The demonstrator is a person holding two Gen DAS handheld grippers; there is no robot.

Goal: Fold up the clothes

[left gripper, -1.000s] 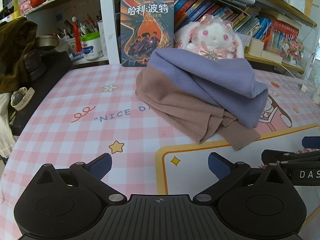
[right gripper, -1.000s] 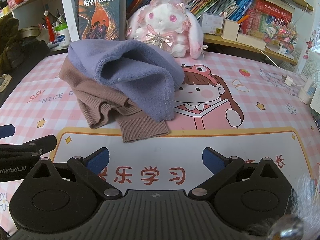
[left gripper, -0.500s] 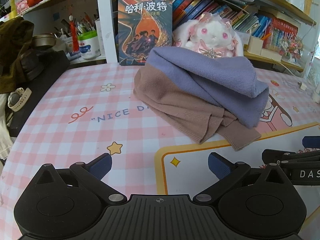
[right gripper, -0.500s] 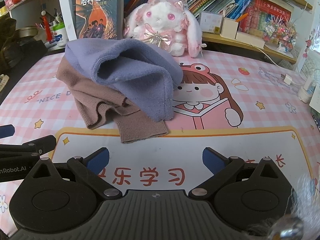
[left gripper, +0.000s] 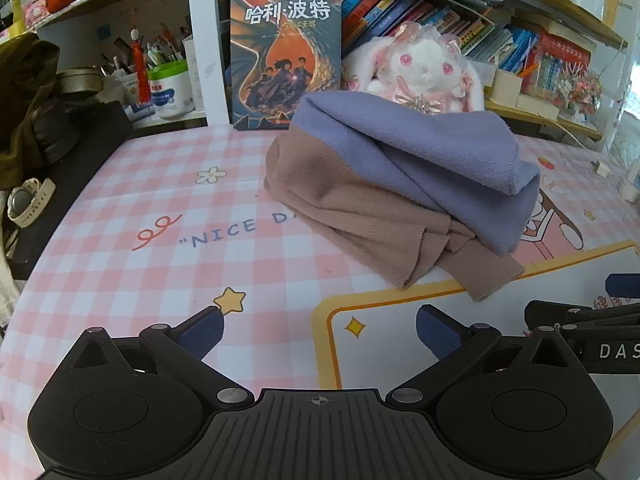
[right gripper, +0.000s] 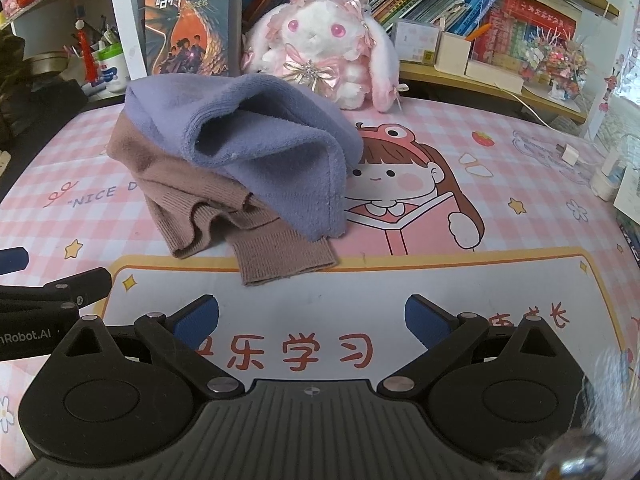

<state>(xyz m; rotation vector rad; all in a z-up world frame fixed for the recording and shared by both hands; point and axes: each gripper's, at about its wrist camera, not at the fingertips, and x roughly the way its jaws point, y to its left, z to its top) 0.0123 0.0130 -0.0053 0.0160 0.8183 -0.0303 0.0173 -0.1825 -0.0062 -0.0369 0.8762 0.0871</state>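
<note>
A purple and brown knit garment lies bunched in a loose heap on the pink checked desk mat. Its brown sleeve cuff sticks out toward me. My left gripper hovers open over the mat, short of the heap, nothing between its blue pads. My right gripper is open too, just in front of the cuff. Each gripper shows at the edge of the other's view.
Behind the heap stand a white plush rabbit and an upright book. Shelves of books run along the back. A pen pot, dark clothing and a watch sit at the left; a charger and cable at right.
Both grippers have edged slightly forward toward the garment; the heap sits a little lower and nearer in both views. Both stay open and the garment has not moved.
</note>
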